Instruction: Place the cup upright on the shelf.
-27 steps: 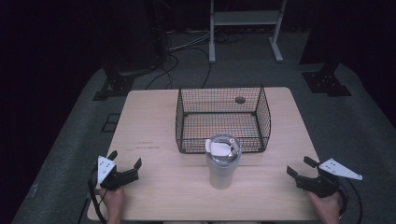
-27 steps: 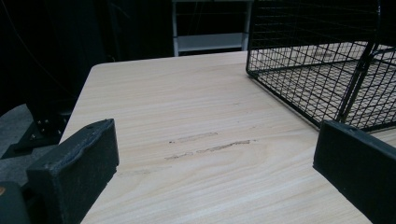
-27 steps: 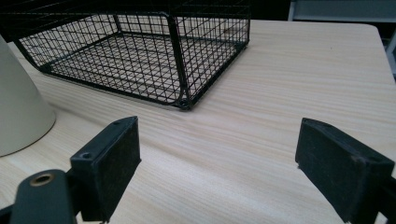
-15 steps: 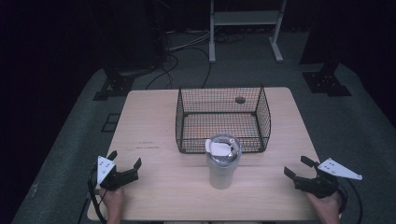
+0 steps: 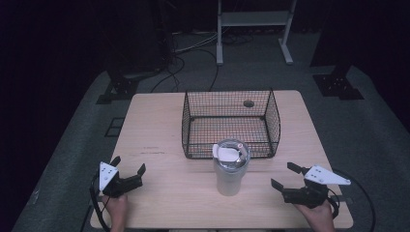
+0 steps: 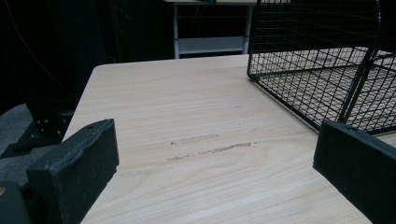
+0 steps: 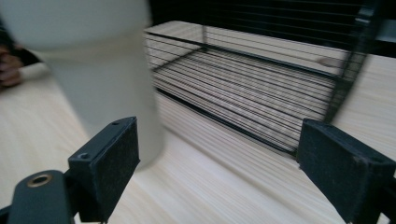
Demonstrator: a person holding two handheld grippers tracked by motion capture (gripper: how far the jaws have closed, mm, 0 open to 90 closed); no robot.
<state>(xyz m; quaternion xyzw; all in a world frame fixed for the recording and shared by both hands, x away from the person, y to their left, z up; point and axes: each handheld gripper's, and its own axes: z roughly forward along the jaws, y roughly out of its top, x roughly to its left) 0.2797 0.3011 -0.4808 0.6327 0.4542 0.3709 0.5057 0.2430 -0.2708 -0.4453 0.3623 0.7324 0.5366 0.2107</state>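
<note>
Right hand-held gripper (image 5: 285,176) nearer tumbler (image 5: 230,166)

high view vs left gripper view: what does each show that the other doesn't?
High view alone: the tumbler upright in front of the basket, its lid on, the right gripper open by the table's right edge, the person's hands, and a dark spot on the tabletop behind the basket.

Left gripper view alone: faint scuff marks in the wood up close.

Both: the left gripper open and holding nothing, the wire basket, the table.
</note>
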